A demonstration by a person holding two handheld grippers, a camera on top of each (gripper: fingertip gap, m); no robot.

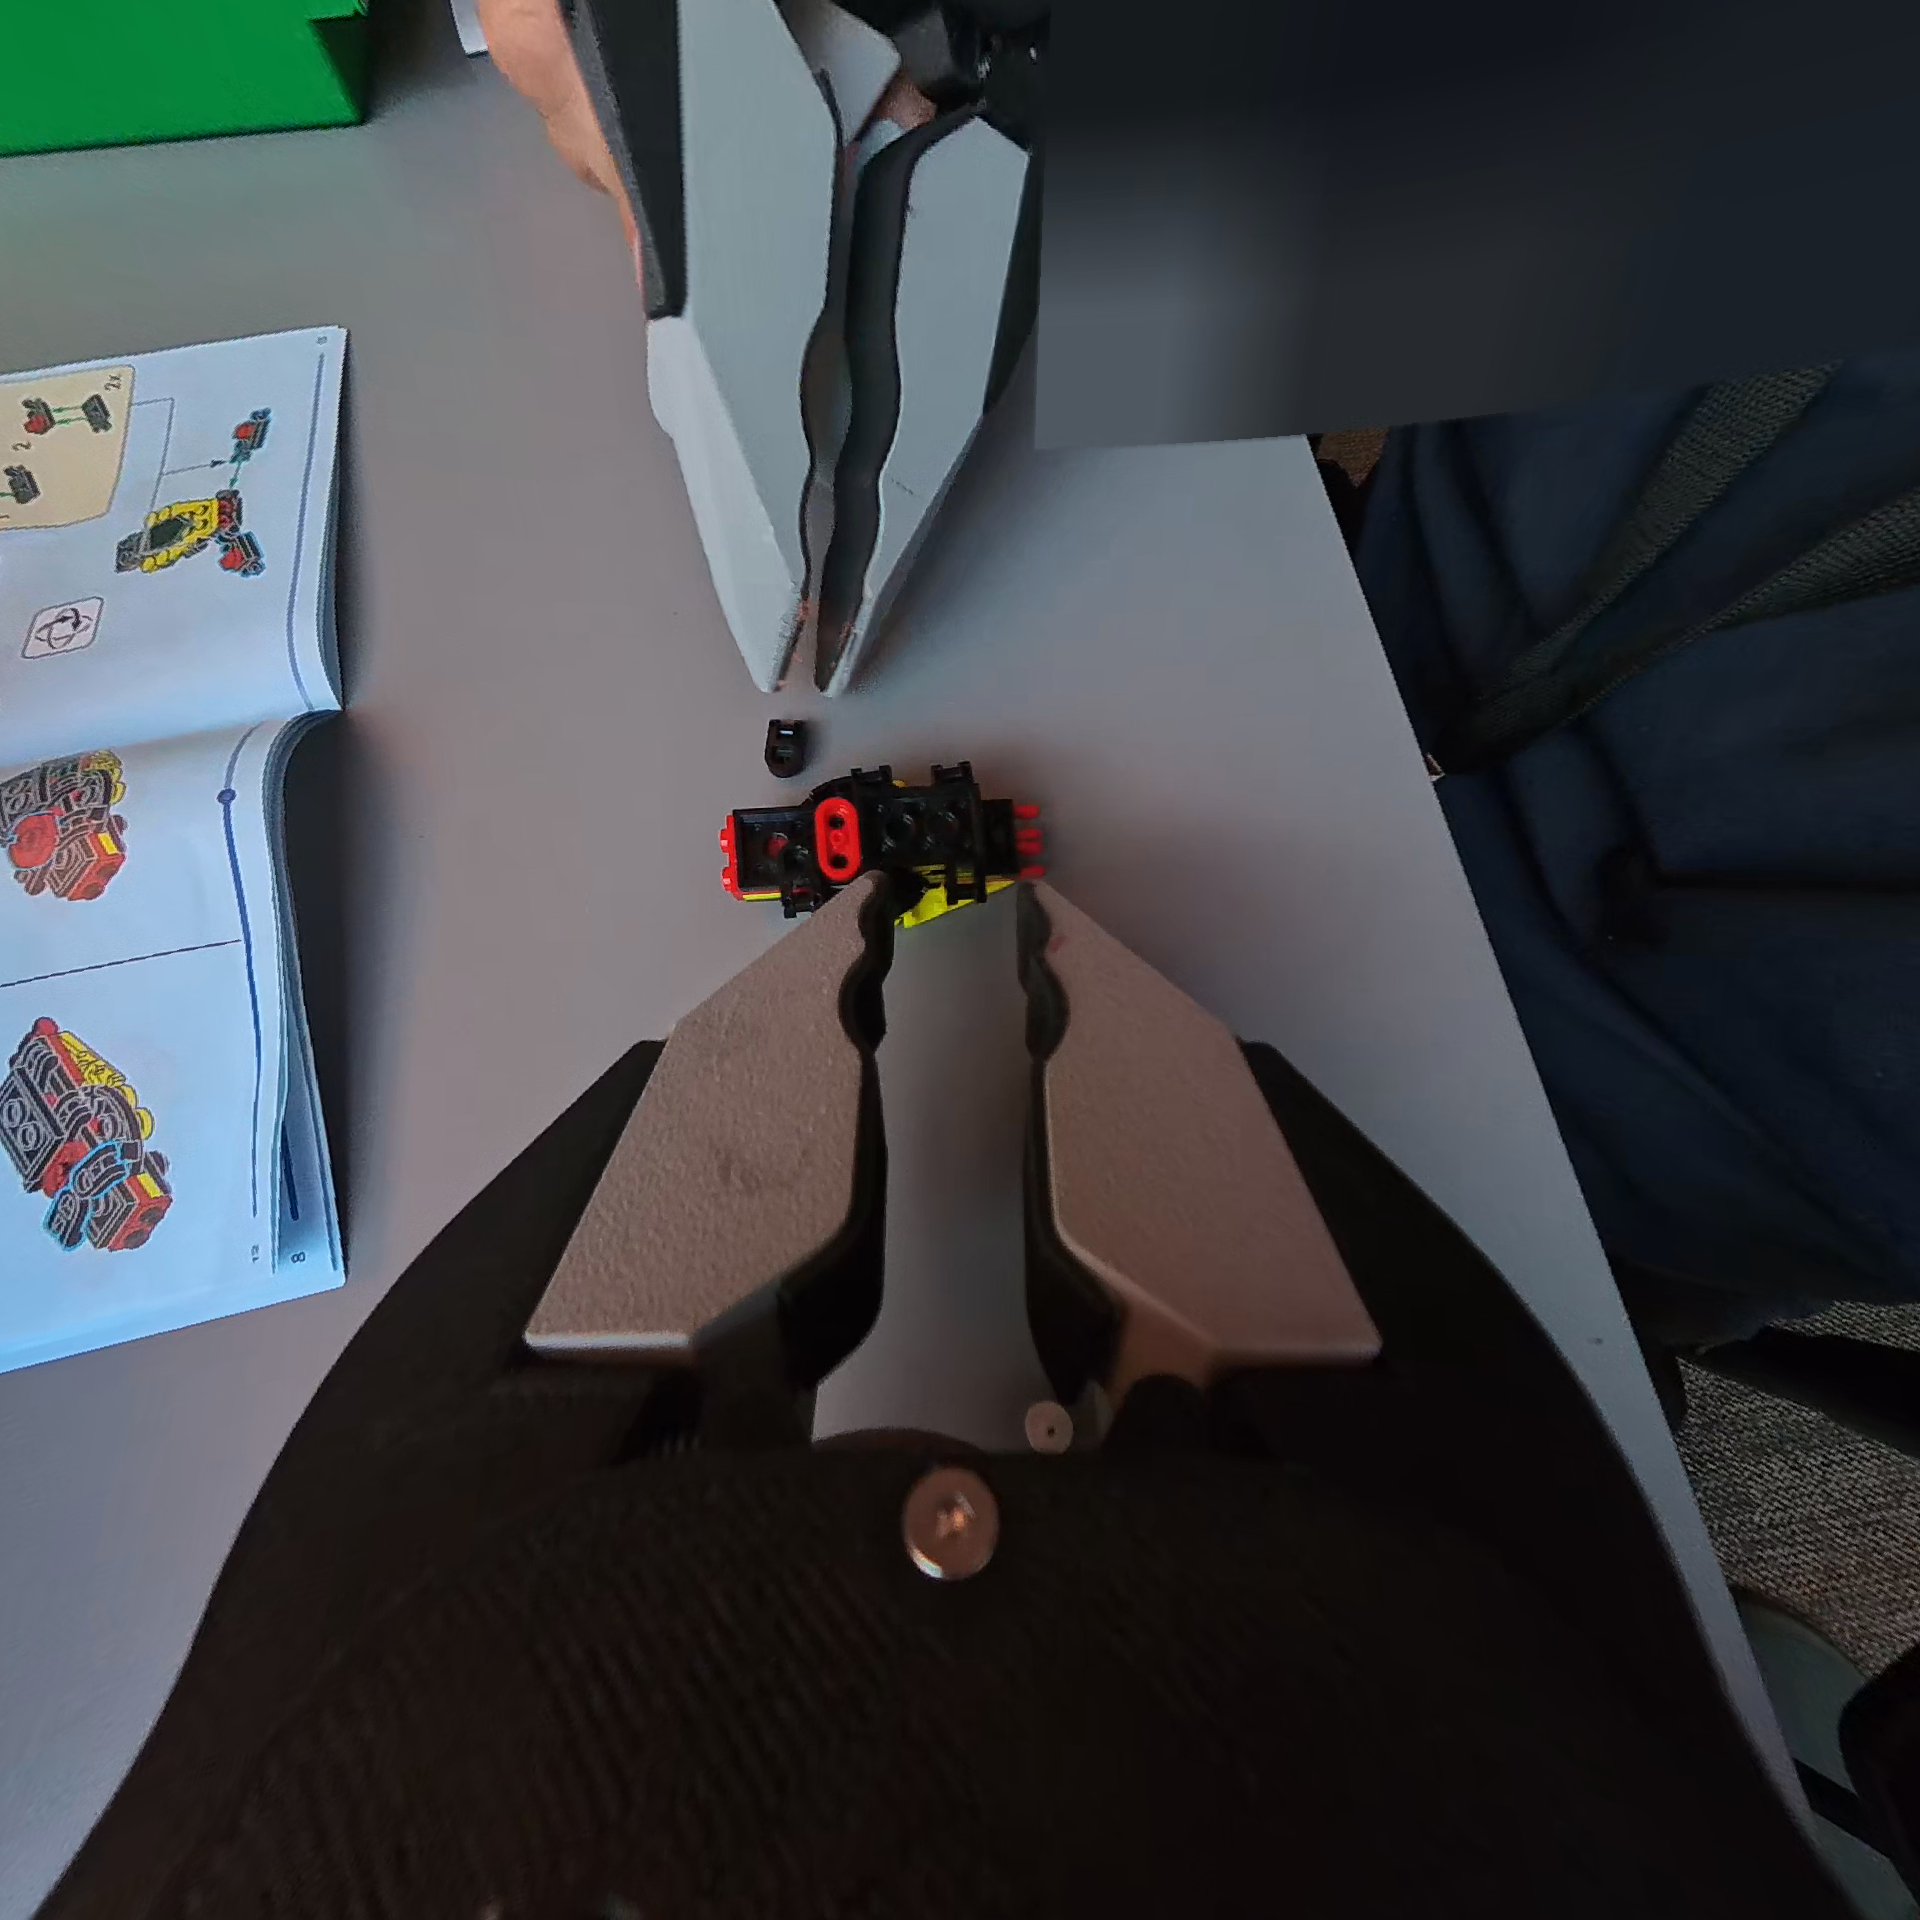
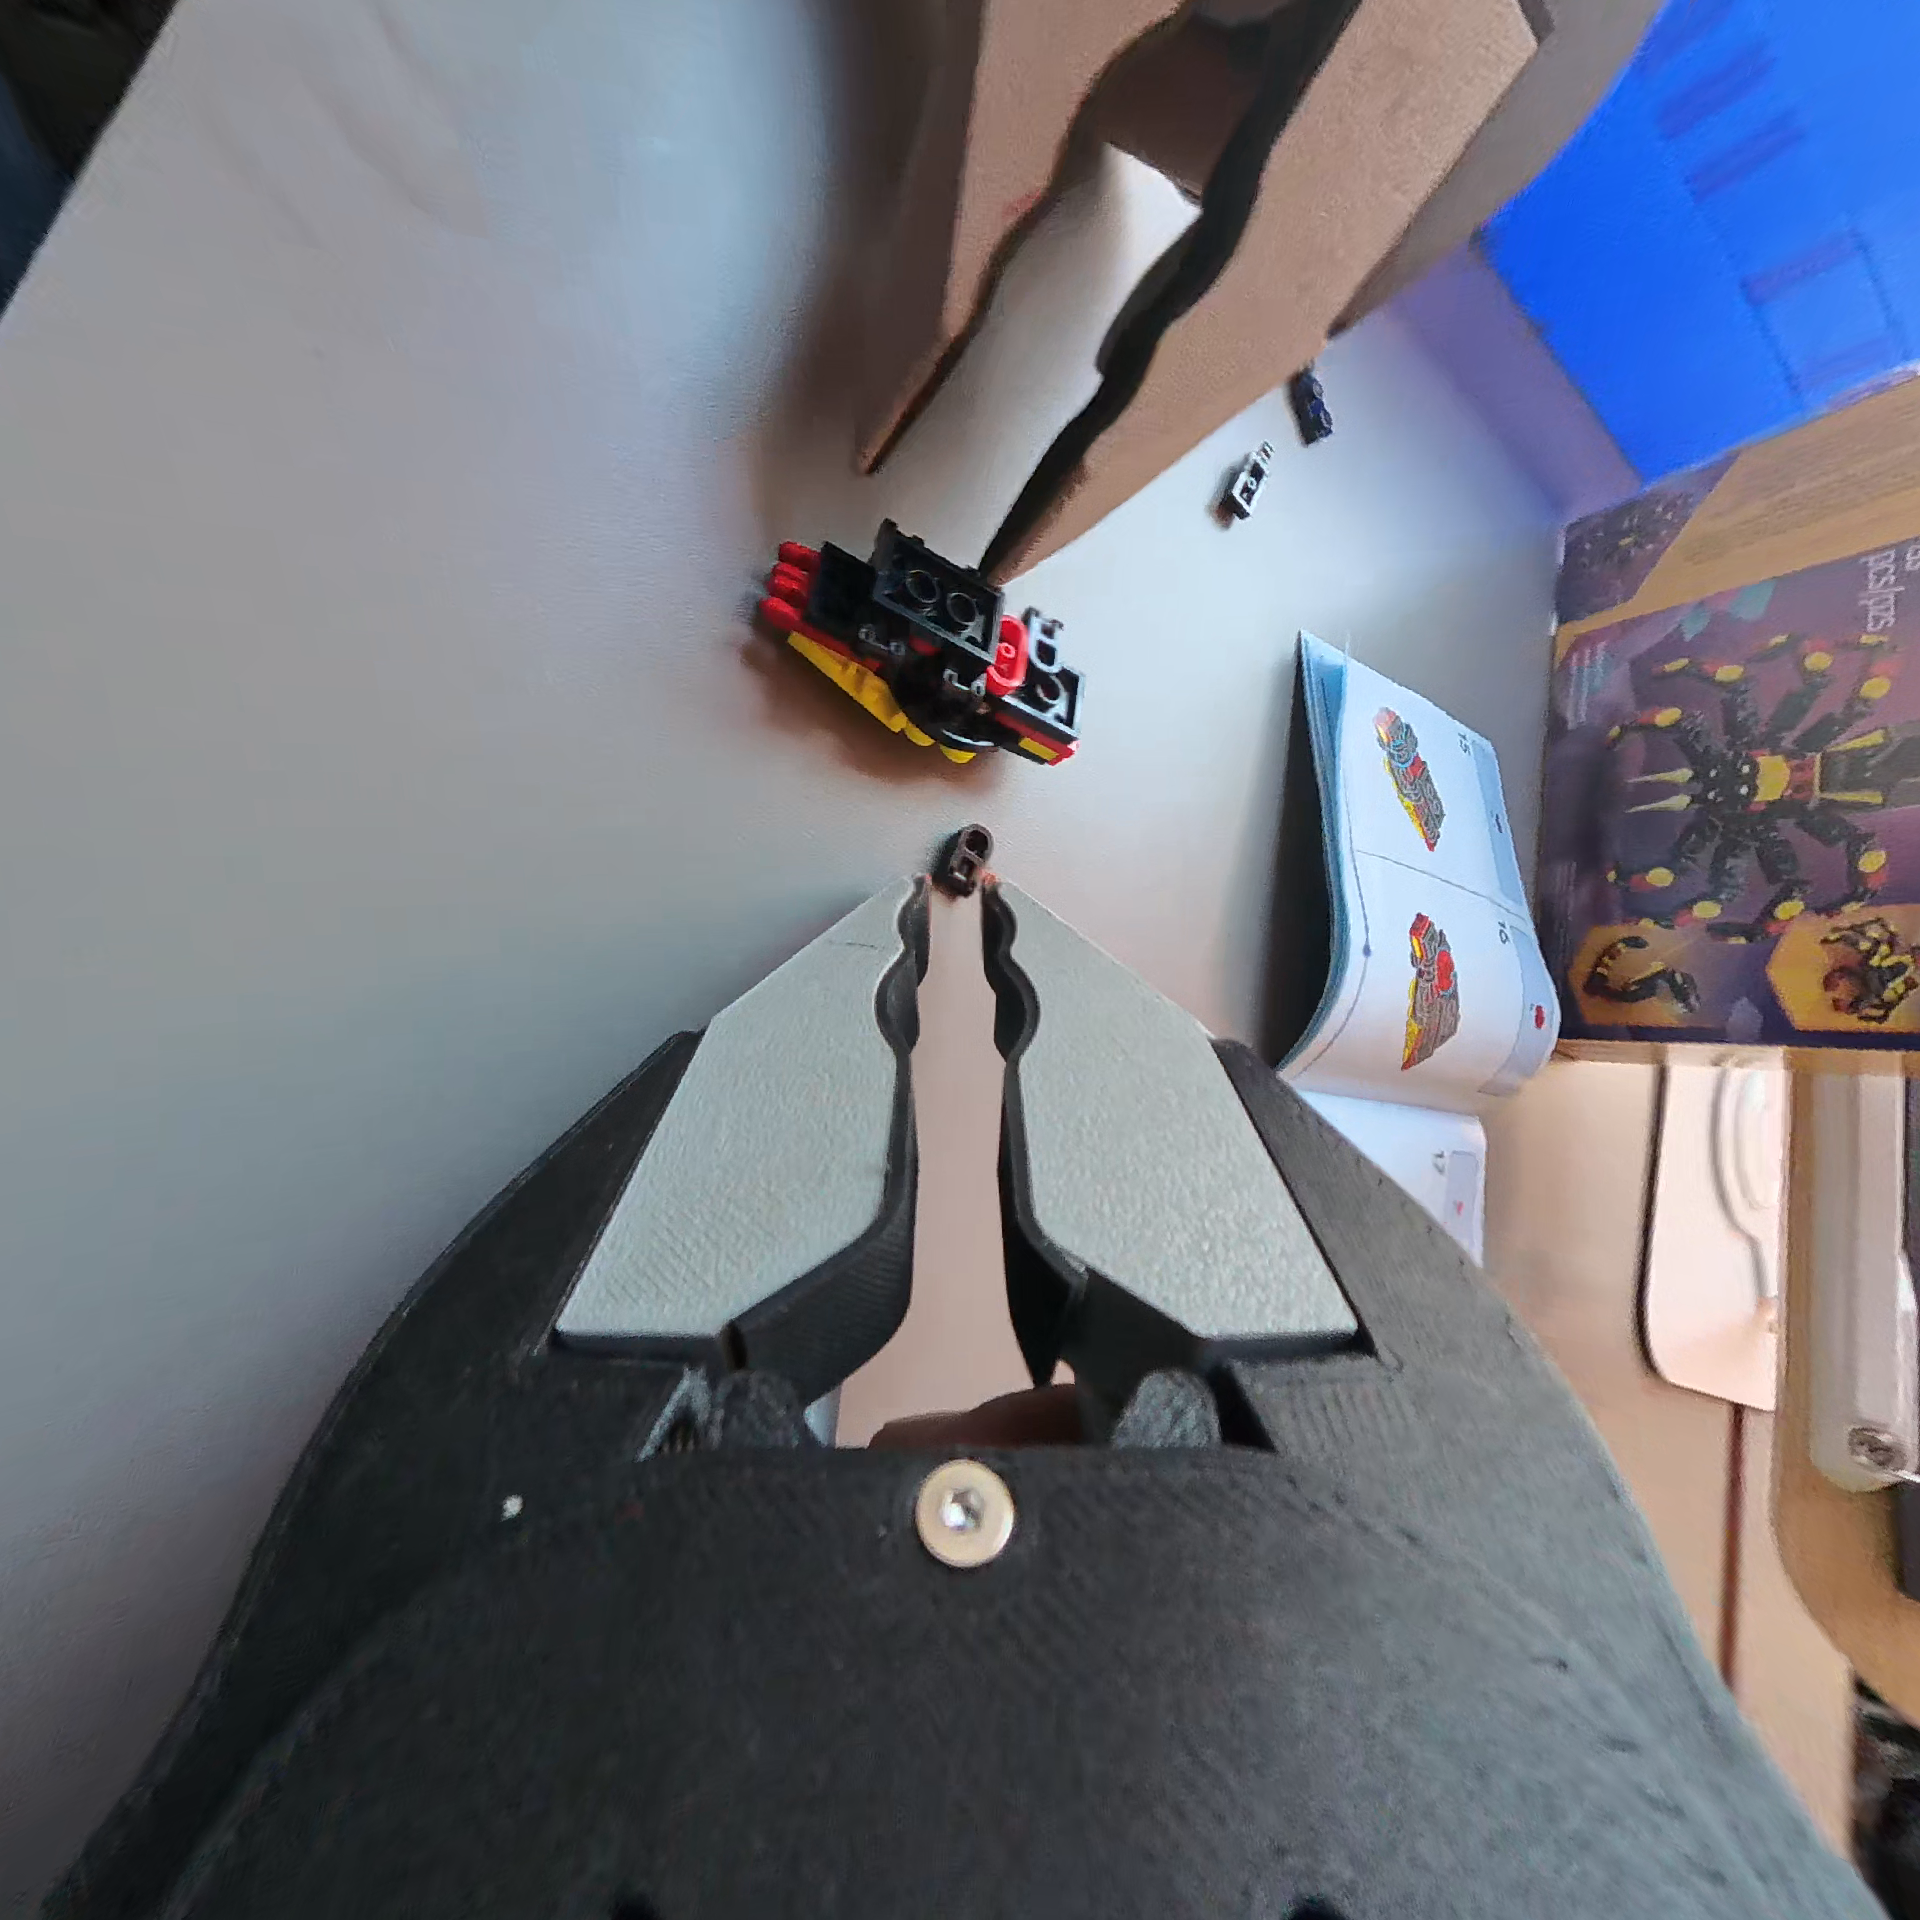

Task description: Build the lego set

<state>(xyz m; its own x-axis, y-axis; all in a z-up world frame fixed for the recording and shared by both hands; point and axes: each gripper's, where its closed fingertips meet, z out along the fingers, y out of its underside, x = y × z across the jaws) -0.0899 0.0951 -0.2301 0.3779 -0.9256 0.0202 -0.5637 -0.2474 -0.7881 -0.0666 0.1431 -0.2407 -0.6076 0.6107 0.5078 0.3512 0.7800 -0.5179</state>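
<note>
A partly built black, red and yellow lego model [image 1: 883, 842] lies on the grey table [image 1: 520, 520]. My left gripper [image 1: 948, 891] is open, its tips at the model's near side and its left fingertip touching the model. A small black lego piece [image 1: 787, 746] lies loose just beyond the model. My right gripper [image 1: 810, 684] comes in from the far side, its tips a little short of that piece. In the right wrist view the right gripper [image 2: 956, 885] is narrowly open with the small piece [image 2: 964, 860] right at its tips, the model [image 2: 925, 649] and left gripper [image 2: 935, 517] beyond.
An open instruction booklet [image 1: 156, 831] lies at the left, also in the right wrist view [image 2: 1423, 883]. A green box [image 1: 177, 62] stands far left. The lego box [image 2: 1745, 779] and two loose pieces [image 2: 1247, 488] lie past the booklet. The table edge [image 1: 1455, 831] borders a person's lap [image 1: 1714, 831]. One gripper's finger ends stand about 6 cm off the other's.
</note>
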